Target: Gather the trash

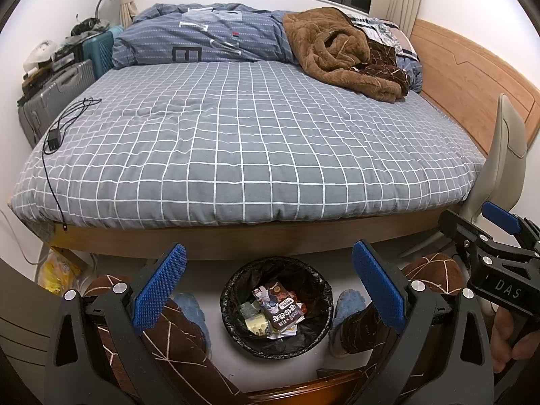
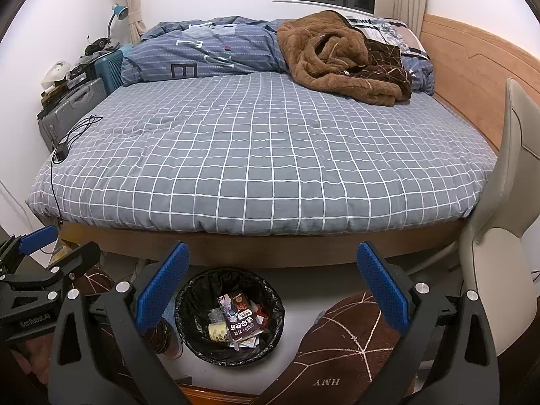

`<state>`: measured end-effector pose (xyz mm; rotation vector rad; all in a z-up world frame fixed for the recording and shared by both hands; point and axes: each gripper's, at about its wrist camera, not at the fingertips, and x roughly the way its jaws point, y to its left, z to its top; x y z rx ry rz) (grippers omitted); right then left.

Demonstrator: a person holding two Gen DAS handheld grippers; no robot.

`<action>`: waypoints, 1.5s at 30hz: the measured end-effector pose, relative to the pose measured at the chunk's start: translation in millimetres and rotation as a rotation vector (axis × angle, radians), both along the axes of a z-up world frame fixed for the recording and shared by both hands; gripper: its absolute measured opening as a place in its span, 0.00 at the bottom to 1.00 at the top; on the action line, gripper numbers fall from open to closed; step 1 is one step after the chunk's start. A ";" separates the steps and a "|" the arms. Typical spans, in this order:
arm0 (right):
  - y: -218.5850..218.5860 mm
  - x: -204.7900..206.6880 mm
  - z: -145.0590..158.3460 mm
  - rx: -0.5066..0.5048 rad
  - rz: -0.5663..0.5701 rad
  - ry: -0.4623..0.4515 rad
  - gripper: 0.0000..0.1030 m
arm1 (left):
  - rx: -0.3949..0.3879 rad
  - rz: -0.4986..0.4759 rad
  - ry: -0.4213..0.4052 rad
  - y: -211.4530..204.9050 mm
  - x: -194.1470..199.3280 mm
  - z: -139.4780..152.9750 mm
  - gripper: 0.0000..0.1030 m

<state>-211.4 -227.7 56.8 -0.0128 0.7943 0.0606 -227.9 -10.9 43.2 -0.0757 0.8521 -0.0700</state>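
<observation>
A round bin with a black liner (image 1: 233, 290) stands on the floor in front of the bed, between the person's knees. It holds wrappers and a dark snack packet (image 1: 281, 307). It also shows in the right wrist view (image 2: 189, 300). My left gripper (image 1: 270, 290) is open and empty above the bin. My right gripper (image 2: 273, 290) is open and empty, just right of the bin. Each gripper shows at the edge of the other's view: the right (image 1: 472, 229) and the left (image 2: 64, 246).
A bed with a grey checked sheet (image 1: 253, 141) fills the view. On it lie a black charger with cable (image 1: 54, 140), a folded blue duvet (image 1: 202, 33) and a brown fleece blanket (image 1: 337, 50). Suitcases (image 1: 57, 94) stand at left. A beige chair (image 2: 506, 202) stands at right.
</observation>
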 end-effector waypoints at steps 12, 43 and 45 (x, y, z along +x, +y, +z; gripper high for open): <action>1.3 -0.6 -0.3 -0.002 -0.002 -0.001 0.93 | -0.002 -0.018 -0.008 -2.4 -0.4 1.9 0.94; 3.6 -1.5 -5.2 -0.005 0.006 0.000 0.93 | 0.050 0.007 -0.023 -5.6 -2.2 2.0 0.94; 3.6 -1.4 -5.3 -0.004 0.006 0.001 0.93 | 0.049 0.009 -0.019 -4.8 -1.2 1.8 0.94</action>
